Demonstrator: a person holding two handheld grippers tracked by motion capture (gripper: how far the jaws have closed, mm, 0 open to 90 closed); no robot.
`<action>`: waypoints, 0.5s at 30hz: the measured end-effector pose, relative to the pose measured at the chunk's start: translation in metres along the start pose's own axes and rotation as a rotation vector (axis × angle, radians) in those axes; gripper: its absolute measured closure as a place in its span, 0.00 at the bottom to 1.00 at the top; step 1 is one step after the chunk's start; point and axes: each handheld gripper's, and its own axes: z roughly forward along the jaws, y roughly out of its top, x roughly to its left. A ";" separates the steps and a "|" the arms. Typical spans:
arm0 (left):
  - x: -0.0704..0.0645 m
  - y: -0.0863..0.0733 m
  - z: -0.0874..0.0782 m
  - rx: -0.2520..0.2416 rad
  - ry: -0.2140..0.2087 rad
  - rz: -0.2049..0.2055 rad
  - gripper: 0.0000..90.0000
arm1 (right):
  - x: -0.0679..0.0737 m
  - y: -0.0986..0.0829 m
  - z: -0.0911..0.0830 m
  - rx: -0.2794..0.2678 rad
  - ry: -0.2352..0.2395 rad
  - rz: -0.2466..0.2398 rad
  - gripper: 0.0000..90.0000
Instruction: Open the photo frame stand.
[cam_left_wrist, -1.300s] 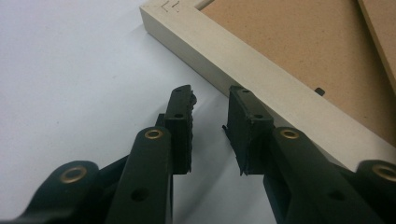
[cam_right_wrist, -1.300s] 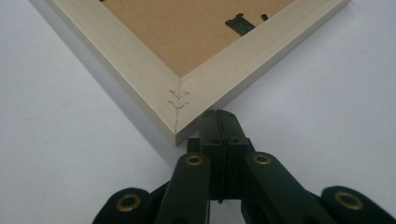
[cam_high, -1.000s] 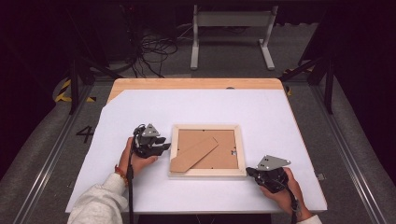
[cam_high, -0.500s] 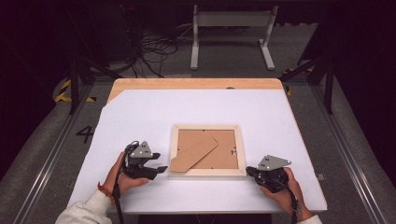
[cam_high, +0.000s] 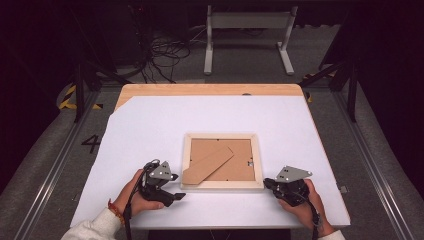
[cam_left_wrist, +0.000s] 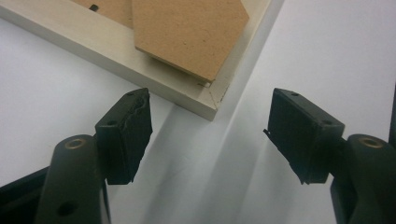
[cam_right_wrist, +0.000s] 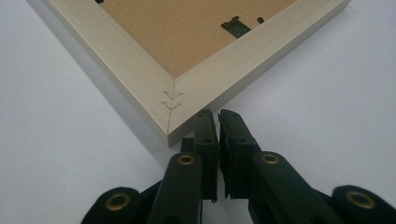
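left tool (cam_high: 167, 196): moved nearer, open, by near-left corner of picture frame (cam_high: 222, 184) | right tool (cam_high: 274, 186): closed, touching near-right corner | frame: face down, middle of worktop (cam_high: 150, 125) | next: maybe grab corner

High view looking forward and down over the whole table (cam_high: 150, 120), both gripper views close above its surface, each facing a near corner of the picture frame (cam_high: 222, 161), shared with the high view.
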 end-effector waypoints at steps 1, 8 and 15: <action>0.000 0.001 0.001 0.001 -0.001 0.003 0.35 | 0.000 0.000 0.000 0.000 0.001 0.001 0.95; 0.001 0.008 0.007 0.003 -0.023 -0.007 0.30 | 0.000 0.000 0.000 0.003 -0.002 0.001 0.95; 0.001 0.010 0.007 0.006 -0.036 -0.032 0.27 | 0.000 0.000 0.000 0.003 -0.001 0.006 0.94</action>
